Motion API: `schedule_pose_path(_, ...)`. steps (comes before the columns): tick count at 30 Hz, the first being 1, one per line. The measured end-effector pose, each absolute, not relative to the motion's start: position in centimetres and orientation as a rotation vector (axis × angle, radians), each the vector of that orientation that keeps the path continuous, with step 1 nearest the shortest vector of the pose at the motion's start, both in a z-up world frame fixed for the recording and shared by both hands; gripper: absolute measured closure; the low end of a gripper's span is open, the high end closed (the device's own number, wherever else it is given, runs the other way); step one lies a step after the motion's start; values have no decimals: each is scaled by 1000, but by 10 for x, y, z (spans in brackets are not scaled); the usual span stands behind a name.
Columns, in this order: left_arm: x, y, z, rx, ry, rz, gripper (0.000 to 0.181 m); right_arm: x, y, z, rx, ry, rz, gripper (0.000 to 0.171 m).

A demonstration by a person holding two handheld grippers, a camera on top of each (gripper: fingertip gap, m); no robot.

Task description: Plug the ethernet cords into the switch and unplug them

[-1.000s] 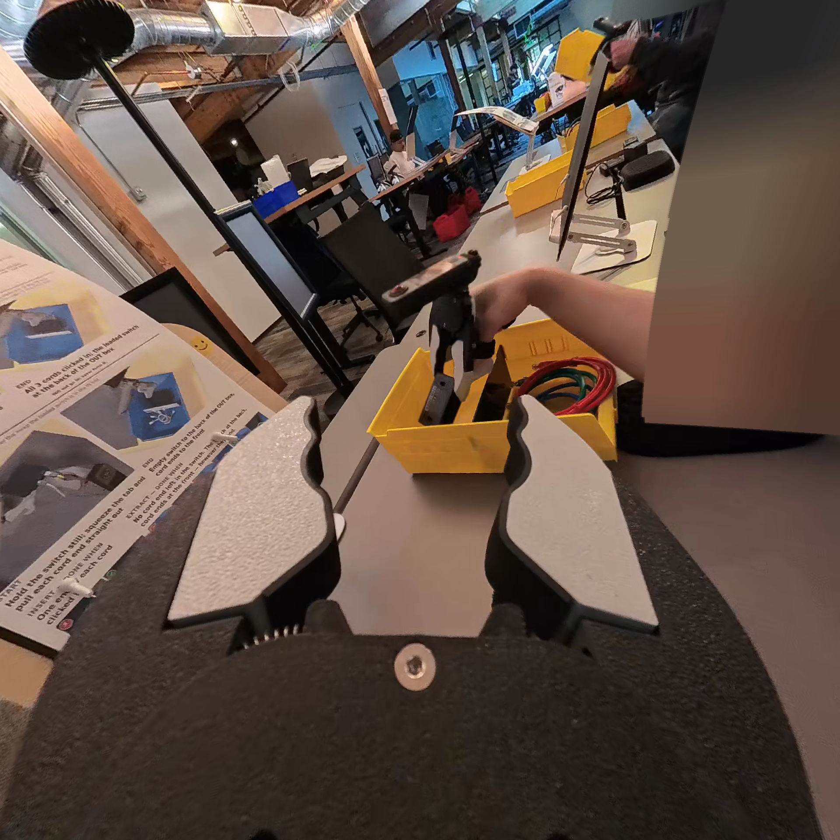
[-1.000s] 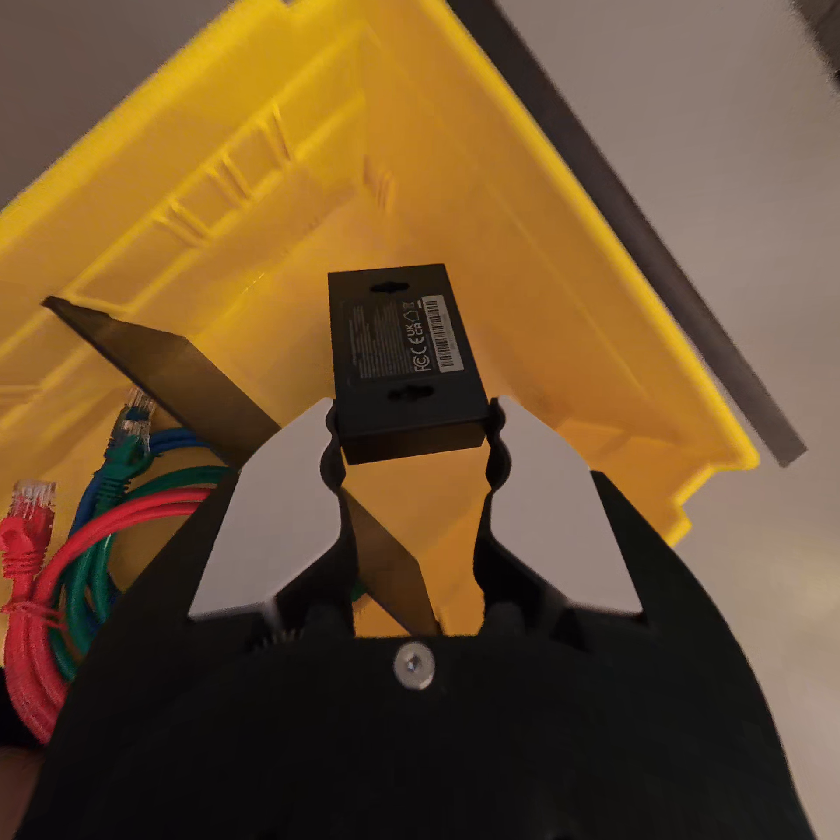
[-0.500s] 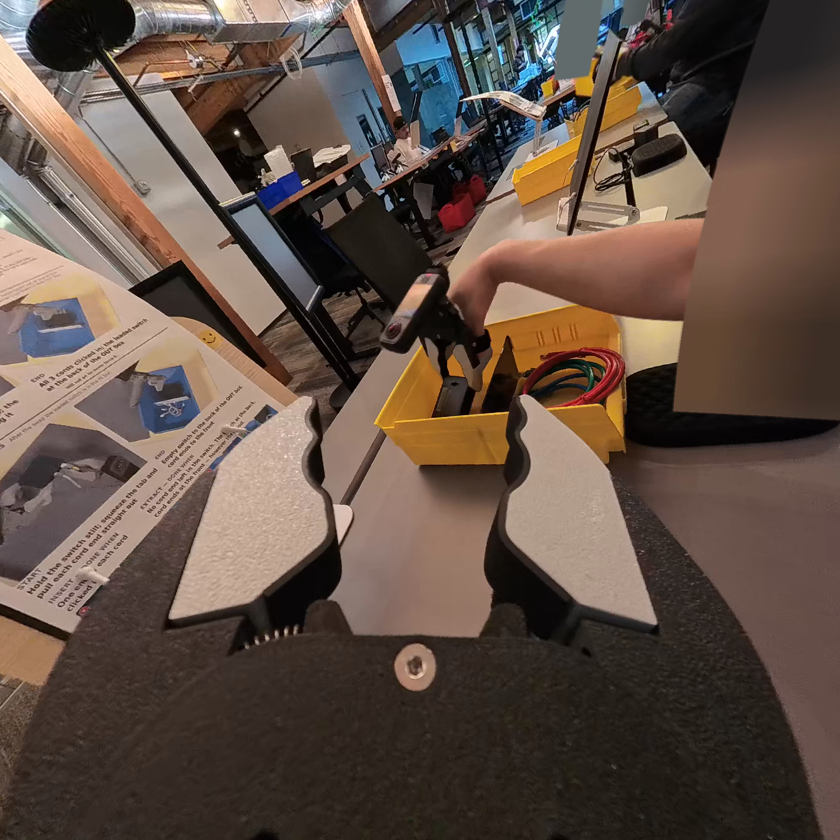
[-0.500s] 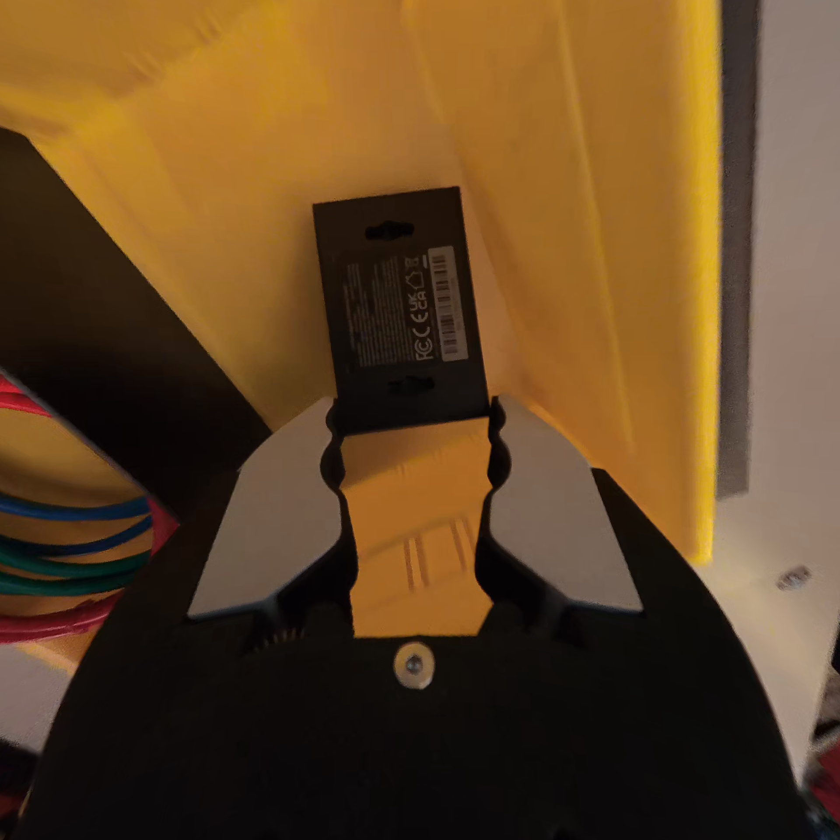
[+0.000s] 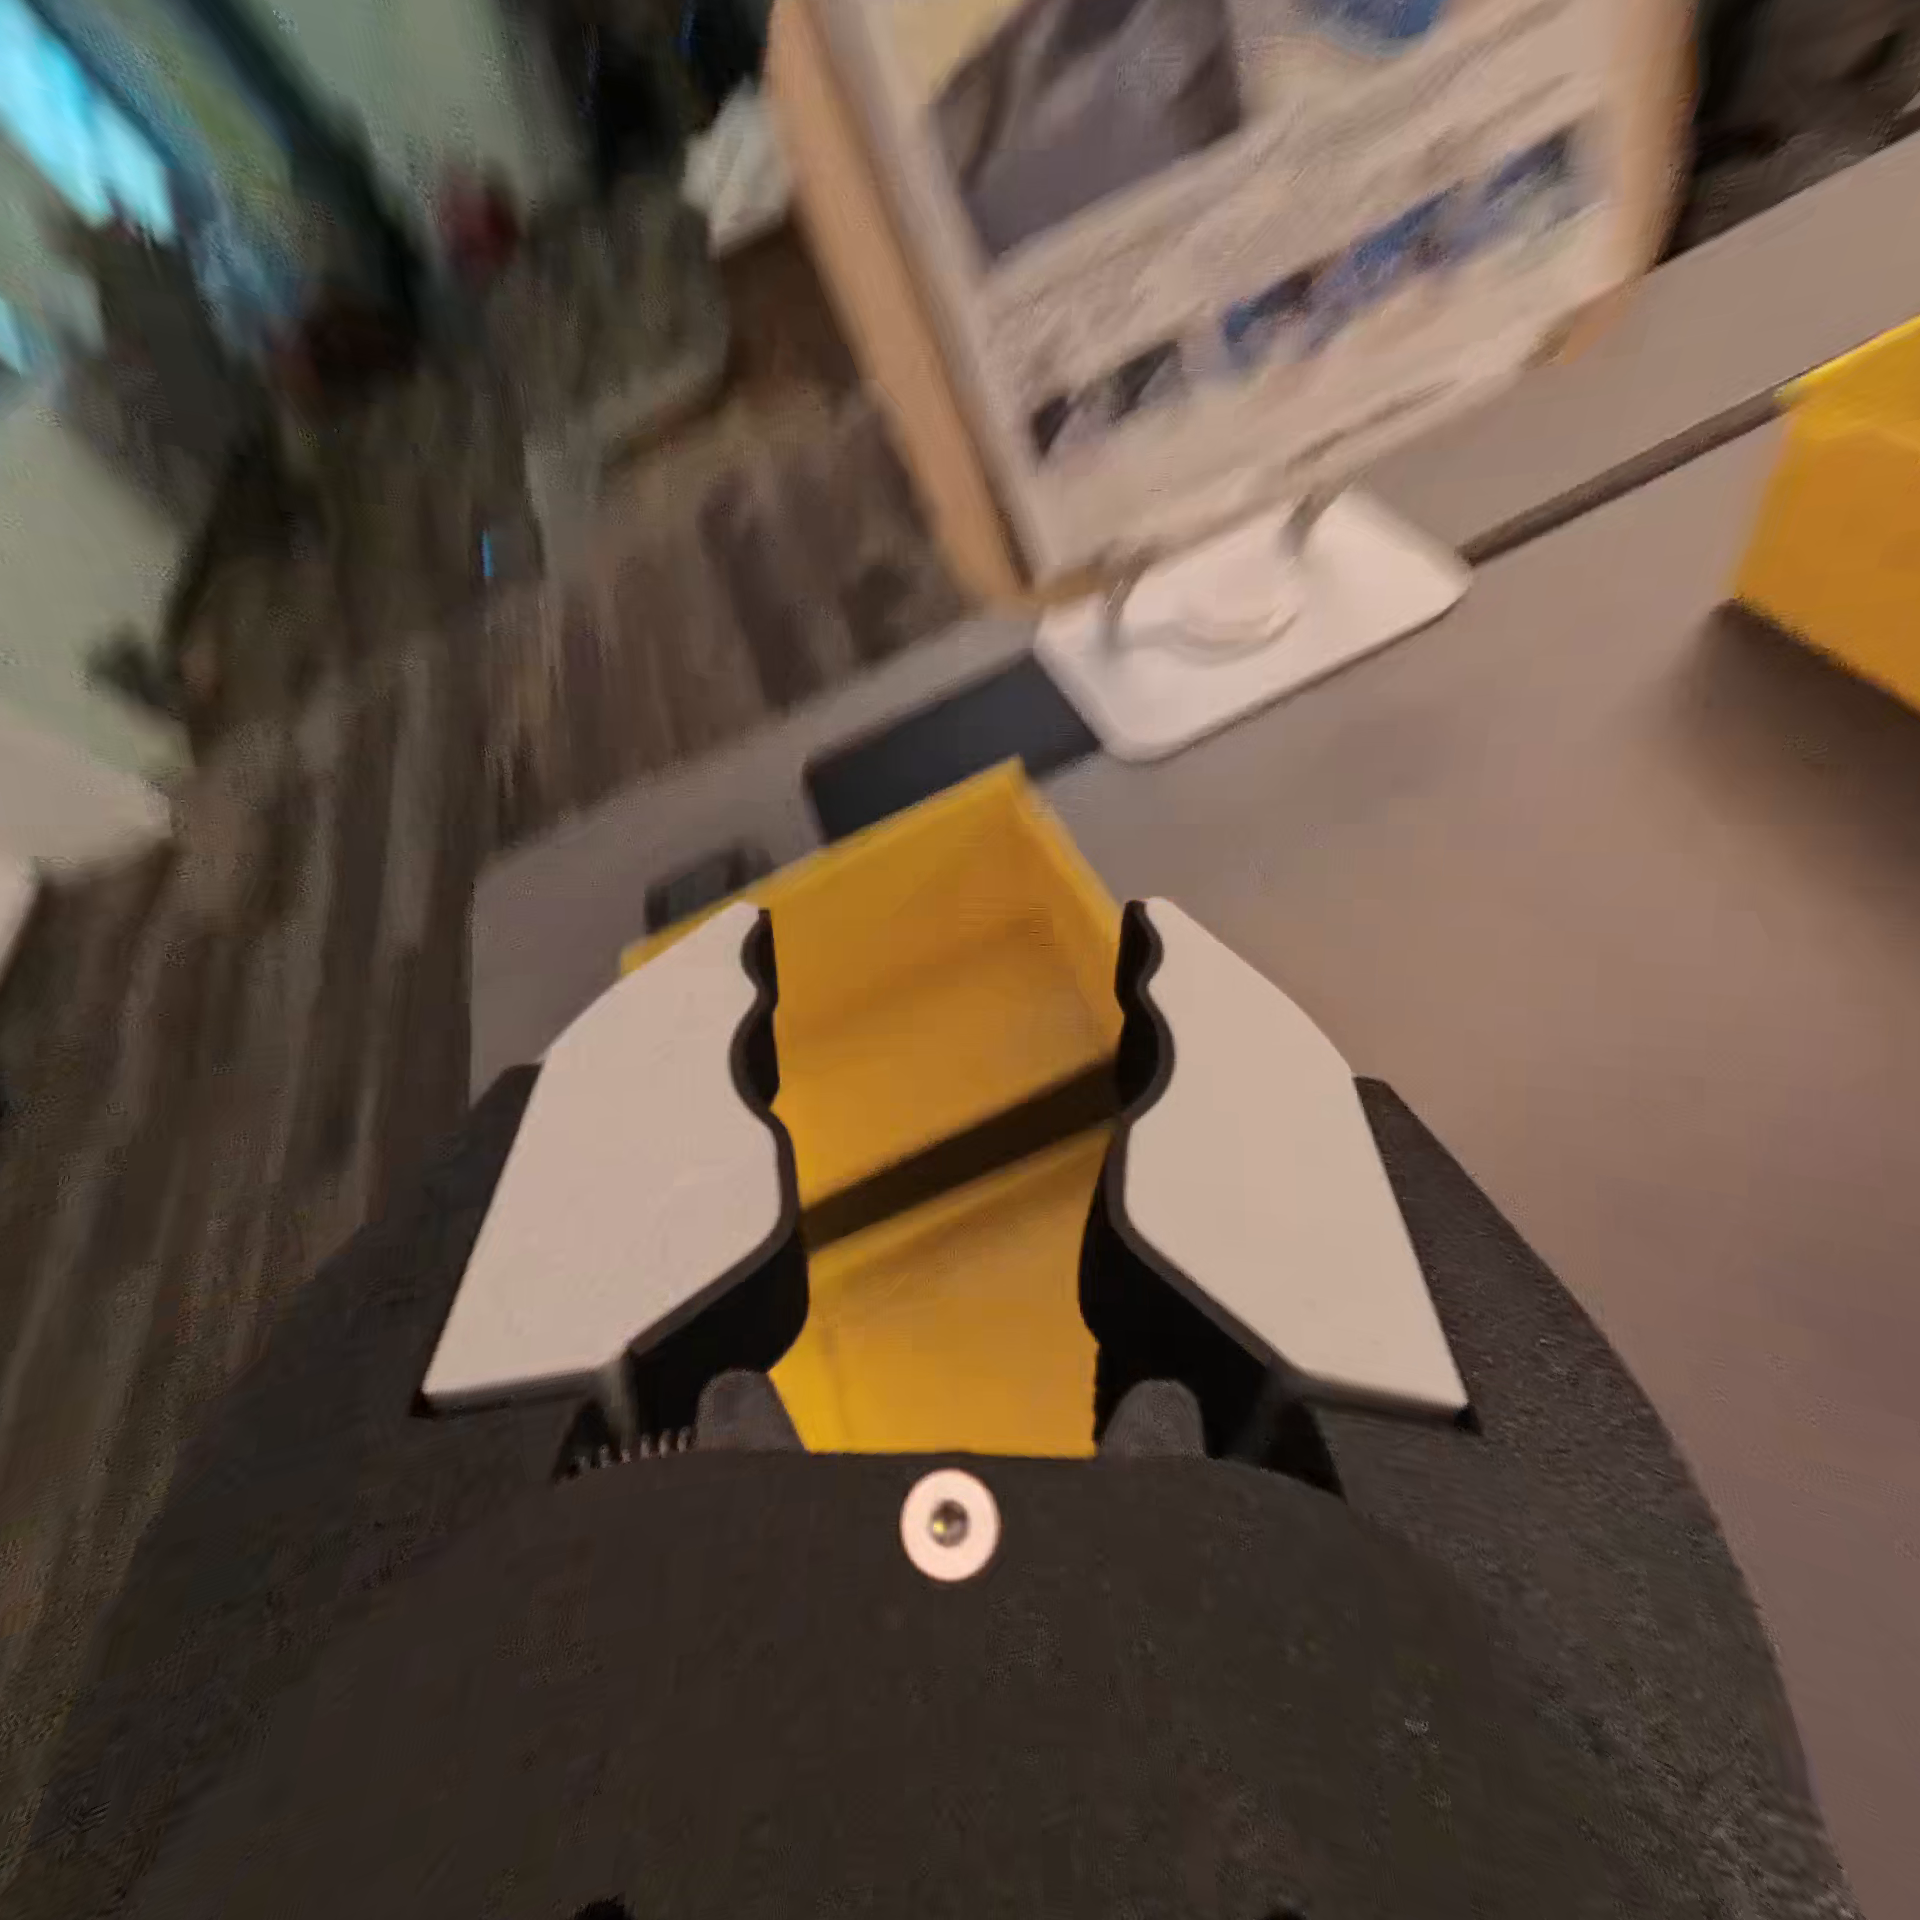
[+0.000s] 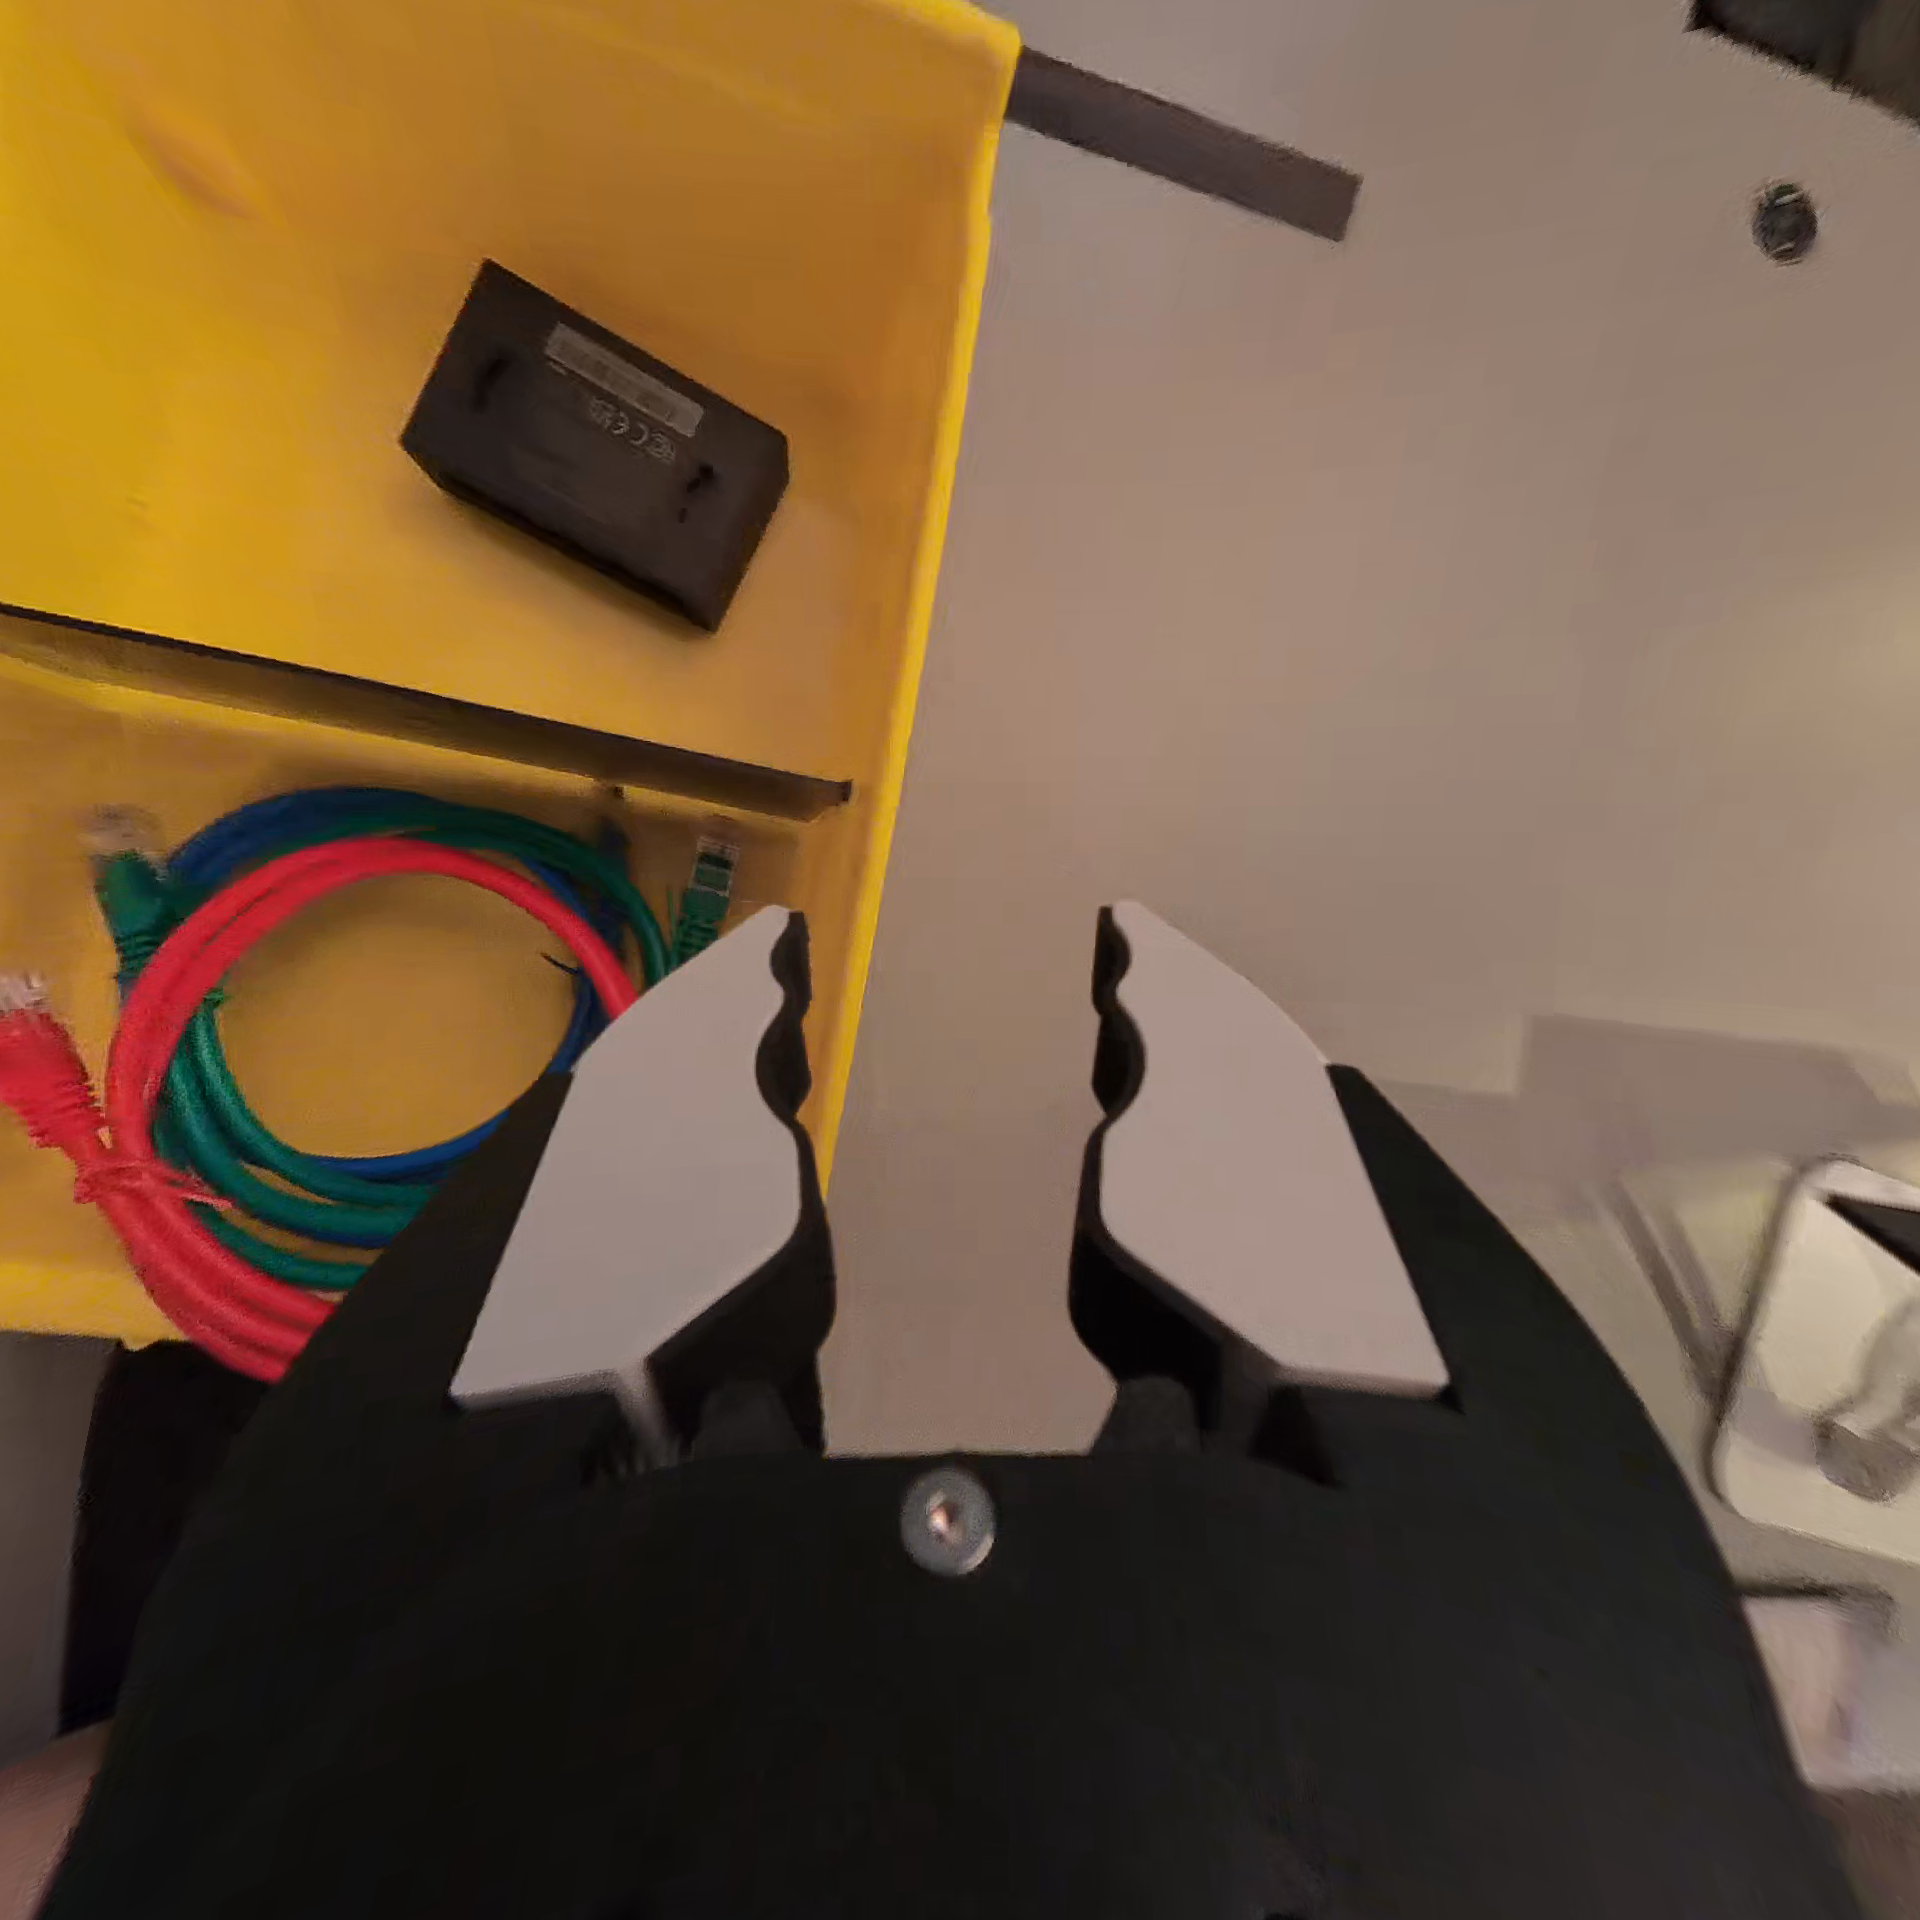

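The black switch (image 6: 592, 447) lies loose, label side up, in the far compartment of a yellow bin (image 6: 208, 468). Red, green and blue ethernet cords (image 6: 364, 1039) lie coiled in the near compartment, behind a black divider (image 6: 416, 707). My right gripper (image 6: 945, 925) is open and empty, over the grey table just right of the bin's edge. In the blurred left wrist view, my left gripper (image 5: 945, 914) is open and empty above another yellow bin (image 5: 935, 997) with a black divider (image 5: 956, 1153). I see nothing in that bin.
A picture board on a white stand (image 5: 1247, 623) is on the grey table (image 5: 1558, 935) beyond the left gripper. The corner of a yellow bin (image 5: 1849, 520) shows at the right edge. A dark flat object (image 5: 935, 748) lies behind the near bin. The table's edge and the floor are to the left. There is about 65 centimeters between the tips of the two grippers. The black switch (image 6: 592, 447) lies some 15 centimeters from my right tips, 55 centimeters from my left tips.
My right gripper let go of the switch, which now lies in the bin, and drew back to the right. My left gripper swung fast to face another yellow bin.
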State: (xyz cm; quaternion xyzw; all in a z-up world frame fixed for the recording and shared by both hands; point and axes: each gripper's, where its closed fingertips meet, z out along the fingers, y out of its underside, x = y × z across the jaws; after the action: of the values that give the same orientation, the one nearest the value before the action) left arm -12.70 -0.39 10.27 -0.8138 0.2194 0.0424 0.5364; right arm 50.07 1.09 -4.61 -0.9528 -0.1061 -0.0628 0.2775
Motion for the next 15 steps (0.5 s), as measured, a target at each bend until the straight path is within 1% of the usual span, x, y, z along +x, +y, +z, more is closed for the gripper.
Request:
schedule_pose_path(3, -202, -13, 54, -2252, 287, 170, 121, 502, 9, -70, -2635, -216, 69, 126)
schedule_pose_path(4, -225, -15, 42, -2314, 212, 210, 123, 497, 6, -78, -2671, -197, 179, 136)
schedule_pose_path(5, -243, -16, 31, -2361, 159, 232, 124, 488, 5, -82, -2682, -196, 297, 151)
schedule_pose_path(6, -255, -16, 24, -2385, 121, 224, 124, 483, 5, -83, -2684, -207, 355, 157)
schedule_pose_path(11, -275, -23, -15, -2545, 14, 96, 123, 476, 4, -96, -2783, -221, 290, 160)
schedule_pose_path(13, -277, -27, -34, -2639, 30, 91, 129, 477, 3, -104, -2836, -191, 274, 163)
schedule_pose_path(15, -278, -23, -50, -2695, 38, 63, 131, 477, 2, -109, -2866, -188, 271, 164)
